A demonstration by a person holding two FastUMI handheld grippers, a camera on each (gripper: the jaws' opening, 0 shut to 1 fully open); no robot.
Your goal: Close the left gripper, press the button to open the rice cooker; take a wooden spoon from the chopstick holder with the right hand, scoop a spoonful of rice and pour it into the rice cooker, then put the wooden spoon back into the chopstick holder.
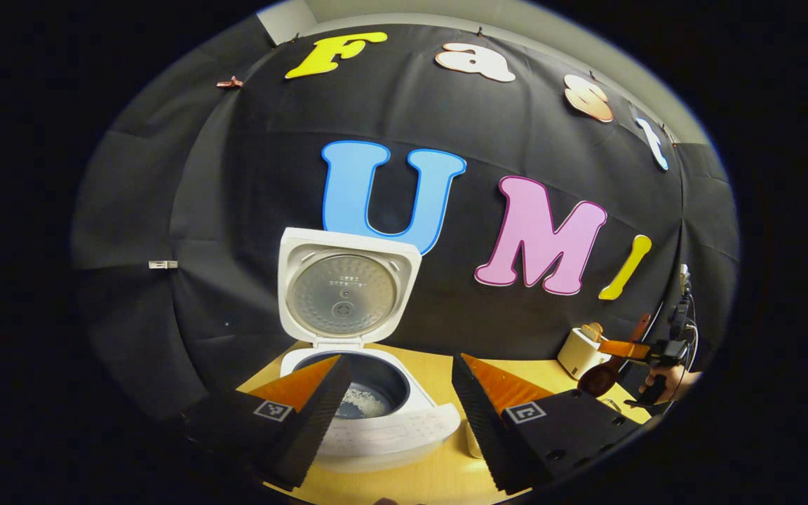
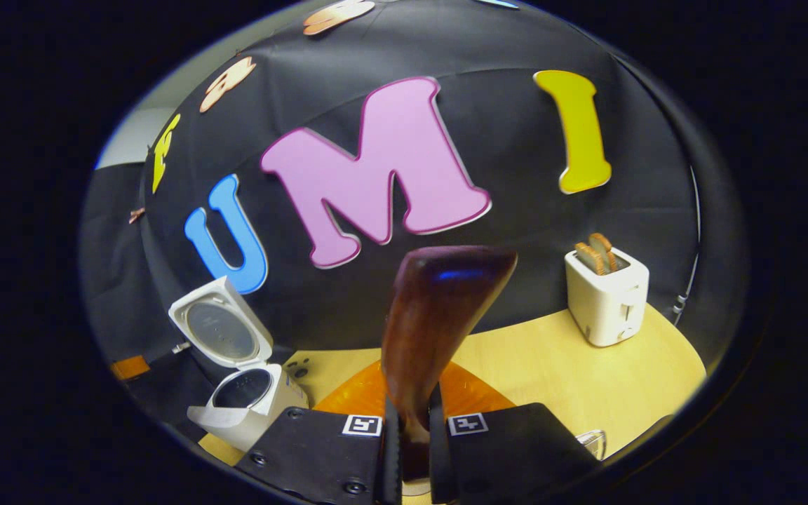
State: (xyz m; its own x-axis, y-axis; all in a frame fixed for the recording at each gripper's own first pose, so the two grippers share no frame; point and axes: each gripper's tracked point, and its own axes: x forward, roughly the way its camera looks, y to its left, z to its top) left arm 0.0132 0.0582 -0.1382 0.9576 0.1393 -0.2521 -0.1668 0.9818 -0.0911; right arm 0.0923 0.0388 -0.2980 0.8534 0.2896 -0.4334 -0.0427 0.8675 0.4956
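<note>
Rice cooker [image 1: 369,414] already open, lid [image 1: 346,289] tipped up and back against the booth wall, a pale patch of rice at the bottom of the inner pot [image 1: 365,401]; button step judged finished. Left gripper [image 1: 393,414] parked just above the cooker's front, fingers spread apart, one on each side of the pot's mouth, holding nothing. Right gripper [image 2: 409,438] clenched on the wooden spoon [image 2: 432,330], both fingers pressing the narrow part of the shaft low in the right gripper view. Long axis of the spoon running nearly along the fingers, away from the camera and up, leaning slightly right; broad rounded end farthest out, dark and glossy, no grain visible on it. From the left gripper view, same spoon [image 1: 604,375] seen far right beside the white toaster [image 1: 579,351], bowl hanging down and left, well apart from the cooker. Step in hand judged as the spoon's return toward the chopstick holder, though a trip toward a scoop cannot be ruled out. Chopstick holder itself not identifiable. Next move calls for tipping the spoon upright, lining it over the holder's mouth, lowering it in, then releasing the fingers. Toaster [image 2: 607,294] with two slices standing at the far right of the wooden table [image 2: 537,365].
</note>
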